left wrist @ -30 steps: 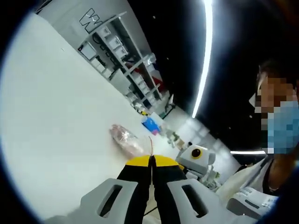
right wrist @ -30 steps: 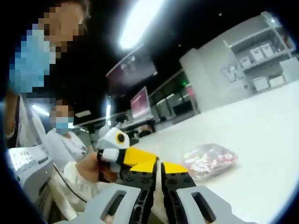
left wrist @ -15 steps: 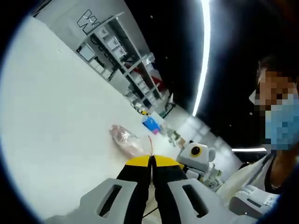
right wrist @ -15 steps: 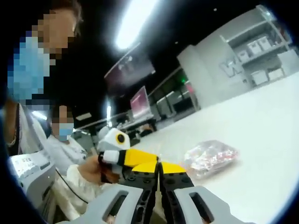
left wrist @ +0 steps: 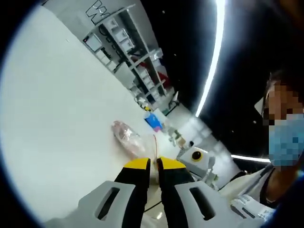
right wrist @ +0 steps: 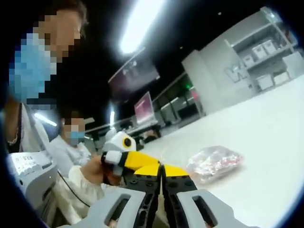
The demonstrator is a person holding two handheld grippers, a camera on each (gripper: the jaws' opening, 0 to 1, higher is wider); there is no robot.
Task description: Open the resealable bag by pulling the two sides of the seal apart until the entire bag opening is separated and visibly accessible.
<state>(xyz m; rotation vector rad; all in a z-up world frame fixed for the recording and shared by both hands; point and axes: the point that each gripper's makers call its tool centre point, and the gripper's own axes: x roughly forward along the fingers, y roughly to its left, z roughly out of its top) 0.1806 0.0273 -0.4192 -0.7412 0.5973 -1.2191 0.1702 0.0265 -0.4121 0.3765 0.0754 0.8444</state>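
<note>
Here, in the left gripper view, the left gripper [left wrist: 153, 166] has its yellow-tipped jaws slightly parted, the clear plastic resealable bag of pinkish contents [left wrist: 129, 141] lying just beyond on the white table [left wrist: 57, 118]. In the right gripper view, the right gripper [right wrist: 160, 172] is pressed closed; the bag lies just right of its tips, the left gripper alongside.

Your left gripper [left wrist: 153, 164] jaws parted slightly, were closed before; thin gap now shows between them. Right gripper [right wrist: 161, 171] unchanged.
</note>
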